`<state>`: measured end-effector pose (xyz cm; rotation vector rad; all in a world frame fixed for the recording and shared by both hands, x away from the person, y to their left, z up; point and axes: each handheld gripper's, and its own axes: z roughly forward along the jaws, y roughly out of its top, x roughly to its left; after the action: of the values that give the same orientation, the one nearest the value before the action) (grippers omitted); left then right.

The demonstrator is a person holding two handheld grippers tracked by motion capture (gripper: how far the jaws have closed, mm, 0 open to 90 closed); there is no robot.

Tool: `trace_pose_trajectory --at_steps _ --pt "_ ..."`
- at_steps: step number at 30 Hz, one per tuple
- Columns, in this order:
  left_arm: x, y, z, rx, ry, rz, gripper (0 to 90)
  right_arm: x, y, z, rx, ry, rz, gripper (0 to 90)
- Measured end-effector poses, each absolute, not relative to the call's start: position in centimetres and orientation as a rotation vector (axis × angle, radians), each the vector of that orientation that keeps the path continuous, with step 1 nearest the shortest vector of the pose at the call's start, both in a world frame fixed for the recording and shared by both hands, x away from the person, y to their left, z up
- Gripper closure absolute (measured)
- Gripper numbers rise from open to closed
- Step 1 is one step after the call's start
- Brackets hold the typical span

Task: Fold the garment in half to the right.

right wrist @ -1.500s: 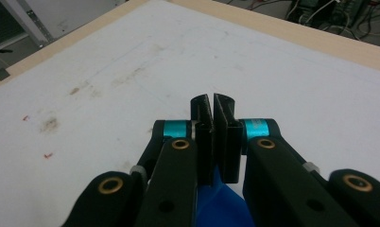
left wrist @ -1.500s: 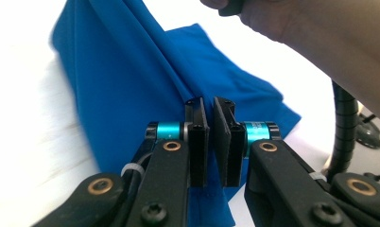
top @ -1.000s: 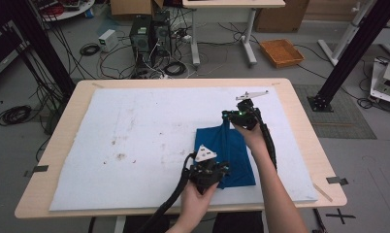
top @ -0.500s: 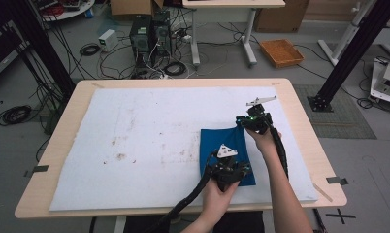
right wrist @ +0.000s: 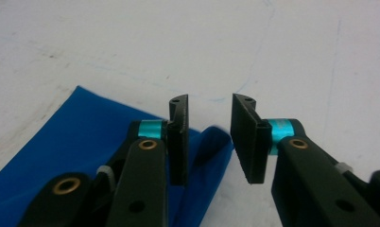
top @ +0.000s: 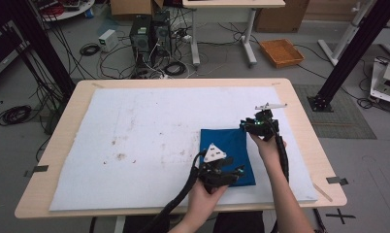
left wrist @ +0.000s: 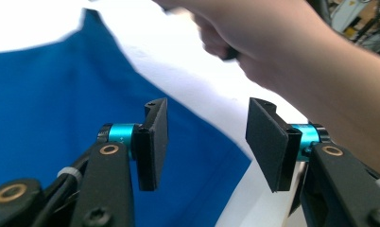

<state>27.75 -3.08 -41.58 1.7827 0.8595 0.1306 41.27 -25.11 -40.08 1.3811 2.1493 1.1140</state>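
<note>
Blue cloth (top: 225,154) folded on white mat (top: 135,126) | left gripper (left wrist: 204,142) and right gripper (right wrist: 209,130) just opening, released | lift straight away, do not drag the fold.

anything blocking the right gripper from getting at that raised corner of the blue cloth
Nothing visible does. The right gripper has just been opening, and the raised corner of the blue cloth sits between its jaws, with no pad pressing it. Bare white mat lies beyond.
</note>
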Motion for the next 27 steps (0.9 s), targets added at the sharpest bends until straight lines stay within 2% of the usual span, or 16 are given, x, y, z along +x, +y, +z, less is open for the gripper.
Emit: trace_pose_trajectory --at_steps 6,9,20,27 --pt "27.2 1.1 -40.9 1.805 0.880 0.192 49.3 41.0 -24.6 -41.6 1.416 2.165 1.115 73.7" --pt "27.0 3.1 -40.7 1.801 0.902 0.222 49.2 41.4 -24.9 -42.0 1.433 2.159 1.107 89.8" --pt "26.4 8.4 -41.1 1.781 0.978 0.275 49.2 40.9 -27.0 -43.0 1.517 2.087 1.096 90.0" --pt "26.2 10.3 -41.3 1.781 0.997 0.301 49.2 40.0 -27.7 -42.5 1.514 2.048 1.108 77.0"
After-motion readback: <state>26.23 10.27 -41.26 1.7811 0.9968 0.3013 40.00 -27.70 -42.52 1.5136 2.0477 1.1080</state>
